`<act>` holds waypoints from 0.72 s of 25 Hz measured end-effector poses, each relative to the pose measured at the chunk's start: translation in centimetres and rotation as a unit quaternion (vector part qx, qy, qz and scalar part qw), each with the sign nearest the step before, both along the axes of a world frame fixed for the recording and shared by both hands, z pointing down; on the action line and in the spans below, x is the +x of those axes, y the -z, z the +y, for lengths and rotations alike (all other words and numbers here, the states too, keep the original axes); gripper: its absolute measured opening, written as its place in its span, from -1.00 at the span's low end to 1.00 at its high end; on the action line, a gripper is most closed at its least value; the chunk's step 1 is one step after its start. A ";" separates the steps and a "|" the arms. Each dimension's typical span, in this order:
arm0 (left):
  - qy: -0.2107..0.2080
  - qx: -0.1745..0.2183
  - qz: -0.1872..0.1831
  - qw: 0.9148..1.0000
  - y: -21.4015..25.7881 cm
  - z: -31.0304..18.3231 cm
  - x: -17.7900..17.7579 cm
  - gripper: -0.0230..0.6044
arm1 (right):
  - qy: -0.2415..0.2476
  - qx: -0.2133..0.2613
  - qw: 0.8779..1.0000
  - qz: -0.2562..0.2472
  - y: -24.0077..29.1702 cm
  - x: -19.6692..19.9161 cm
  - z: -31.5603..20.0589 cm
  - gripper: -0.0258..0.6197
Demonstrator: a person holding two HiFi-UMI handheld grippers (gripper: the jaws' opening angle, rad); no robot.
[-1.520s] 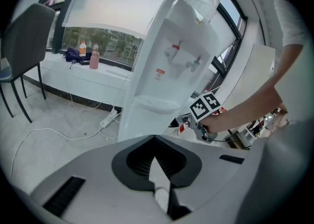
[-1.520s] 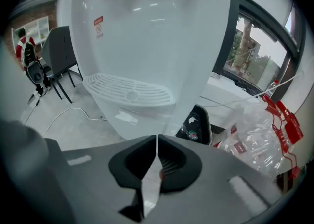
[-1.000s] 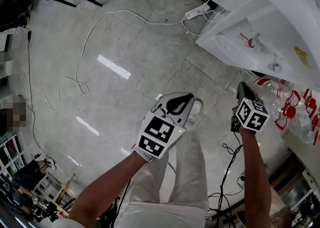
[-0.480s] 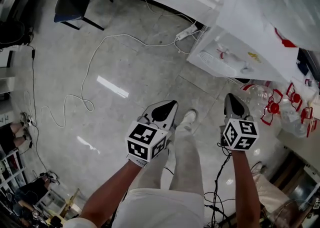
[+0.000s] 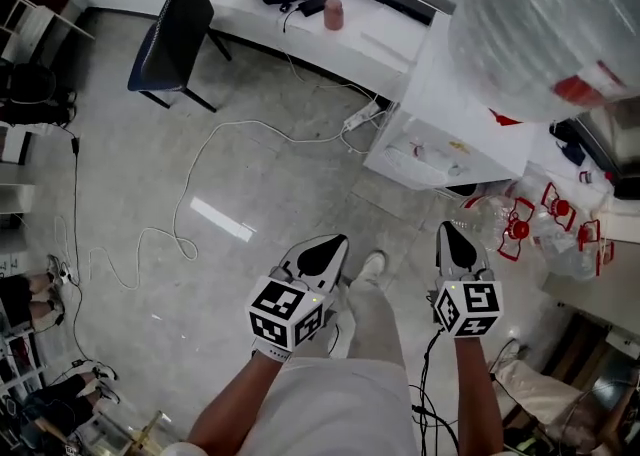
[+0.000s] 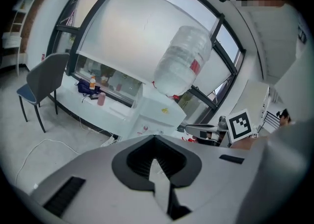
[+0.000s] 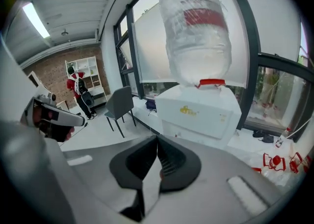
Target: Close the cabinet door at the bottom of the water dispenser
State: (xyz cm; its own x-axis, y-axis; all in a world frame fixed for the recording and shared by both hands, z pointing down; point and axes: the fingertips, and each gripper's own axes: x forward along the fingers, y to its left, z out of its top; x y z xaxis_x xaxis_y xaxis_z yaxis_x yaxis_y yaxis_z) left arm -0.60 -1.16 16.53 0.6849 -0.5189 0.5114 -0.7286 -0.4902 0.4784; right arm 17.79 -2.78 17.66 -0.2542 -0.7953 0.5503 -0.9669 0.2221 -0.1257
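Note:
The white water dispenser (image 5: 437, 149) stands at the upper right of the head view, with a big clear bottle (image 5: 545, 19) upside down on top. From this steep angle I cannot make out its bottom cabinet door. My left gripper (image 5: 326, 249) and right gripper (image 5: 447, 235) hang side by side above the floor, short of the dispenser, both shut and empty. The left gripper view shows the dispenser (image 6: 158, 112) and bottle (image 6: 184, 61) beyond the shut left gripper (image 6: 156, 142). Ahead of the shut right gripper (image 7: 158, 142), the right gripper view shows the dispenser's top (image 7: 198, 107) and bottle (image 7: 196, 31).
A dark chair (image 5: 175, 39) stands at the upper left beside a white counter (image 5: 300, 29). A white cable (image 5: 190, 204) runs over the tiled floor to a power strip (image 5: 362, 119). Empty bottles with red handles (image 5: 530, 229) lie right of the dispenser. A person in red (image 7: 78, 90) stands far off.
Both grippers have risen and the view has pulled away from the floor. The dispenser looks smaller and the bottle on top has come into view. Both stay shut.

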 end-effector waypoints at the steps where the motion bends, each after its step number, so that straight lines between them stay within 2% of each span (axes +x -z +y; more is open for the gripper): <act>1: 0.004 0.005 0.003 1.000 1.2 -0.1 -0.4 -0.91 | 0.000 0.005 1.000 -0.003 0.9 -0.2 0.2 -0.89; 5: 0.029 0.022 0.009 0.999 4.9 0.1 -2.0 -0.91 | -0.003 0.018 1.000 -0.016 4.3 -1.2 1.5 -0.89; 9: 0.025 0.051 -0.004 0.998 7.7 0.3 -3.2 -0.91 | 0.002 0.044 0.999 -0.014 7.8 -2.8 2.8 -0.89; 18: 0.018 0.106 0.004 0.994 14.0 3.4 -4.2 -0.91 | 0.000 0.142 0.989 0.027 17.5 -3.5 7.1 -0.89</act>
